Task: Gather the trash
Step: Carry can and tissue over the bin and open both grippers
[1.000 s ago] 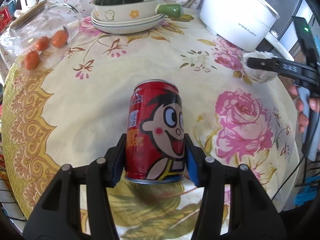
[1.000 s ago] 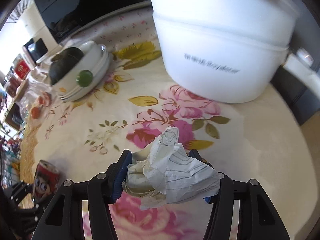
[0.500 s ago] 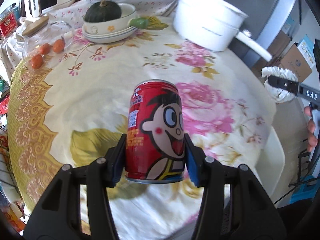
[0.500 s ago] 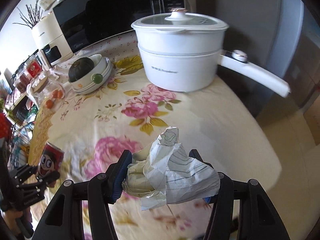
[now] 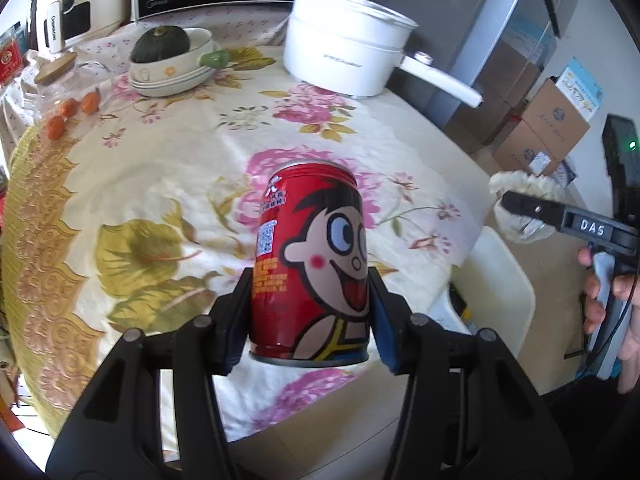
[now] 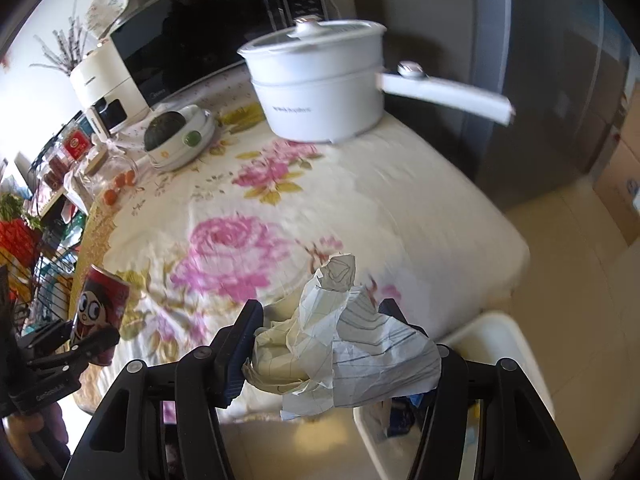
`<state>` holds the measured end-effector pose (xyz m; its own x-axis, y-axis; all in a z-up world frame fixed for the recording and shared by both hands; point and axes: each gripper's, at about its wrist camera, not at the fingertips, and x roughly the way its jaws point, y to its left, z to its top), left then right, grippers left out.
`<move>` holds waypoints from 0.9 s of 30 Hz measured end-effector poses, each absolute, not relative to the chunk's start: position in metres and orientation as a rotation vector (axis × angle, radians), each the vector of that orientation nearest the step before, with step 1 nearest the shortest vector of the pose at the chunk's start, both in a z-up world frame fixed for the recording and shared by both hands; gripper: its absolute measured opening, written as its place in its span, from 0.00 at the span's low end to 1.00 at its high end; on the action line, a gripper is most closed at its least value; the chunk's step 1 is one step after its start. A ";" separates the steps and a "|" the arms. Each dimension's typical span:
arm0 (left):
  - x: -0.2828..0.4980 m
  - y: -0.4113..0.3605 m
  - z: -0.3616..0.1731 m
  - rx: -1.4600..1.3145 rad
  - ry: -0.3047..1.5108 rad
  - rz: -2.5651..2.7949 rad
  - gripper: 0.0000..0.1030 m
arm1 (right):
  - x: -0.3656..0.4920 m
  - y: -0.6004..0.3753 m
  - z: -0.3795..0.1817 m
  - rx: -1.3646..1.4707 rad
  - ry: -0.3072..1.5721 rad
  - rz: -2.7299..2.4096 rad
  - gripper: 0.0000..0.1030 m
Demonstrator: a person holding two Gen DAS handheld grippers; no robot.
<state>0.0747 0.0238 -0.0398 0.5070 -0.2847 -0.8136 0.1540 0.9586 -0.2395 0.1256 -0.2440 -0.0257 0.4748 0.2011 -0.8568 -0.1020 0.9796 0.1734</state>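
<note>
Left wrist view: the left gripper (image 5: pixel 310 312) pinches a red drink can (image 5: pixel 310 264) printed with a cartoon face, held upright at frame centre, its blue pads pressed against the can's sides, above the near edge of the desk (image 5: pixel 160 168) with its floral tablecloth. At the right edge, the right gripper (image 5: pixel 520 210) appears side-on, a hand (image 5: pixel 612 304) on its handle, with crumpled paper (image 5: pixel 520 196) at its tip. A white bin (image 5: pixel 508 292) stands on the floor just beside the desk, lower right of centre. On the desk, upper frame: a white electric pot (image 5: pixel 344 60) with a long handle, and a dark green squash (image 5: pixel 160 44) in stacked bowls (image 5: pixel 172 74). Small orange fruits (image 5: pixel 70 114) lie at the upper left. Cardboard boxes (image 5: pixel 548 128) sit on the floor at right.

Right wrist view: the right gripper (image 6: pixel 322 352) clamps a wad of crumpled lined paper (image 6: pixel 340 344) at lower centre, over the desk's edge (image 6: pixel 460 220). The white bin's rim (image 6: pixel 516 344) lies at lower right, partly behind the gripper; its contents are indistinct. The can (image 6: pixel 100 312) in the left gripper (image 6: pixel 86 340) shows at the lower left.
</note>
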 end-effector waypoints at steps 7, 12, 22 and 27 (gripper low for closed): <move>0.076 -0.002 -0.027 -0.147 0.960 -0.310 0.53 | 0.113 -0.266 -0.028 0.102 1.079 0.173 0.60; 0.077 -0.020 -0.032 -0.113 0.964 -0.326 0.53 | 0.105 -0.293 -0.037 0.085 1.098 0.132 0.61; 0.076 -0.086 -0.042 -0.005 0.966 -0.420 0.53 | 0.082 -0.363 -0.058 0.071 1.155 0.010 0.61; 0.072 -0.127 -0.054 0.028 0.974 -0.514 0.53 | 0.068 -0.387 -0.059 0.081 1.158 -0.023 0.61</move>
<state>0.0719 -0.1266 -0.0538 0.4527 -0.4039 -0.7950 0.4282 0.8805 -0.2035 0.0684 -0.3874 -0.0592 0.4011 0.0239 -0.9157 0.0595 0.9969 0.0521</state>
